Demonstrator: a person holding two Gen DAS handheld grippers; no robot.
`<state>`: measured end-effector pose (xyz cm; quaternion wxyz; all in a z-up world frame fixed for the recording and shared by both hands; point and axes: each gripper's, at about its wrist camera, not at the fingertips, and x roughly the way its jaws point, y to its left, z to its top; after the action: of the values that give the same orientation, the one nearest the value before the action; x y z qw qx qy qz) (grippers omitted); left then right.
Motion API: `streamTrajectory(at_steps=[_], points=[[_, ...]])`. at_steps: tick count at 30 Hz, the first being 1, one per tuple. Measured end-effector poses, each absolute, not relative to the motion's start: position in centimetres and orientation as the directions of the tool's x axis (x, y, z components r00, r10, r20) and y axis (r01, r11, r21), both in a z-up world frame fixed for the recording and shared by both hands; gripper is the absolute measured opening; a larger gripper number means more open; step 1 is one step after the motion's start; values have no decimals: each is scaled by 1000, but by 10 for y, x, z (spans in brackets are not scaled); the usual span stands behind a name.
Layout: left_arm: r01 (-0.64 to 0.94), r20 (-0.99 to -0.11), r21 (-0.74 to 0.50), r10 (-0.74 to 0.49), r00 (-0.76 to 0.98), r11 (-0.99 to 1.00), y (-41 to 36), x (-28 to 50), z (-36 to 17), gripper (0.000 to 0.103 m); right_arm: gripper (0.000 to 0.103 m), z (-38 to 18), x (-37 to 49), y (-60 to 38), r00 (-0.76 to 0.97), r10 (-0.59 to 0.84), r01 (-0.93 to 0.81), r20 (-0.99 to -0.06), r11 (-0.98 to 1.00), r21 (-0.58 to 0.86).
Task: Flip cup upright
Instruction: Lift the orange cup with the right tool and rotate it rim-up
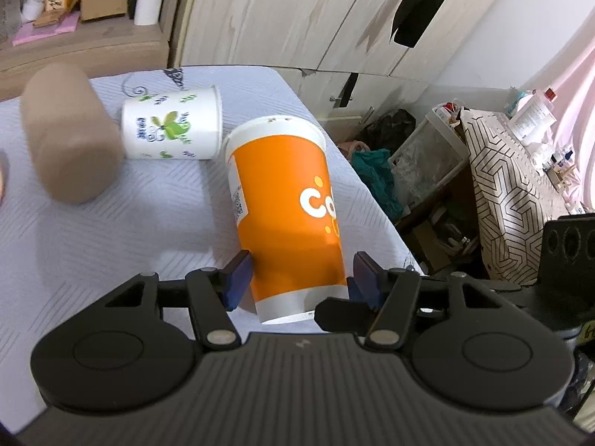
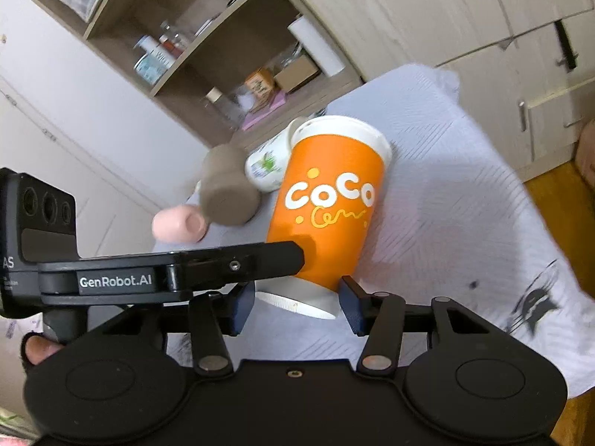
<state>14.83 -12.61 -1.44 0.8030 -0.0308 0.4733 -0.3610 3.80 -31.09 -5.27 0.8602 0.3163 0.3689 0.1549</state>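
Left wrist view: left claw [image 1: 300, 273] is clamped on the orange cup's [image 1: 286, 200] base end, cup tilted over the worktop [image 1: 111, 230]. Right wrist view: right claw [image 2: 297, 306] spread wide around that same base, pads not touching.

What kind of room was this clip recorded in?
Most likely a lived-in home room, perhaps a bedroom or spare room: pale wood-grain wardrobe doors behind the cloth-covered table, open shelves with bottles and boxes, and household clutter on the floor beside it.
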Motion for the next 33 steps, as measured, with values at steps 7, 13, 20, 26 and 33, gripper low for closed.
streamTrajectory(at_steps=[7,13,20,26,33], points=[[468,-732,-446,-612,299,763,-85,127,-18,58,57,-50,25,-284,668,524,-96,-528,764,638],[423,-735,-503,-631,249,754,-57,130,-29,58,58,-54,26,-269,632,559,-129,-536,758,639],[431,-676,-551,-685,272,714,-42,126,-21,63,79,-49,34,-267,641,549,-138,-536,769,624],[432,-674,-498,-649,352,752,-43,139,-17,67,79,-47,53,-269,636,560,-162,-531,770,617],[393,-699,-517,-640,319,761,-51,163,-26,72,79,-60,71,-283,624,575,-134,-529,746,652]])
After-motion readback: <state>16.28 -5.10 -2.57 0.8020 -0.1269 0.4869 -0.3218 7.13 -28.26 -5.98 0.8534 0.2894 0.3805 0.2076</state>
